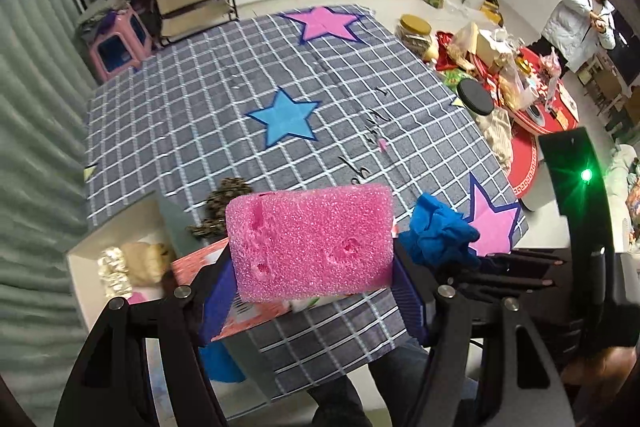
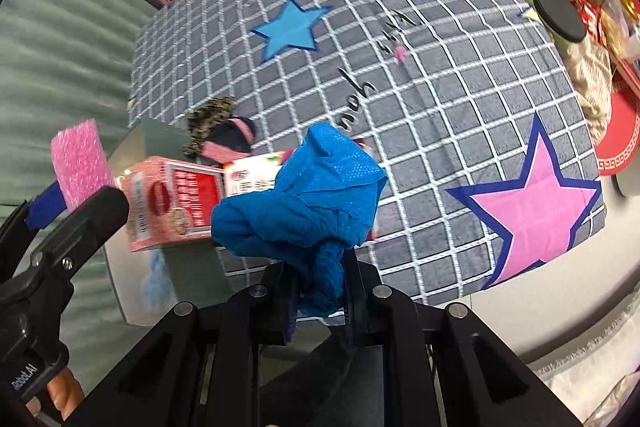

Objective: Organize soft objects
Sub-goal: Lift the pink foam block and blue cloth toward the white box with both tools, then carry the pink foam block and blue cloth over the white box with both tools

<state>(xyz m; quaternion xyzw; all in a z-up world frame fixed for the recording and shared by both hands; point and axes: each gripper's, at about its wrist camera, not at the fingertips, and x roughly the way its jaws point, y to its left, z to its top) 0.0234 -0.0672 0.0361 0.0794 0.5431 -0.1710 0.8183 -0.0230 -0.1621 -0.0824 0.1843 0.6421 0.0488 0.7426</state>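
Pink sponge [image 1: 310, 245] clamped in my left gripper [image 1: 312, 291]; right gripper [image 2: 320, 297] pinches blue cloth [image 2: 304, 203]; only right view shows "Robot.AI" [image 2: 22, 377]; box [image 2: 172, 199] print unreadable.

Your left gripper [image 1: 312, 267] is clamped on the pink sponge [image 1: 310, 241], its blue-padded fingers [image 1: 218, 301] pressed against the two short ends and held wide by the block. Your right gripper [image 2: 320, 301] is pinched nearly closed on the blue cloth [image 2: 304, 199], which bunches up above the fingers. The two grippers sit side by side, left one just beside the right. Your hand [image 2: 60, 393] shows at the left gripper's handle.
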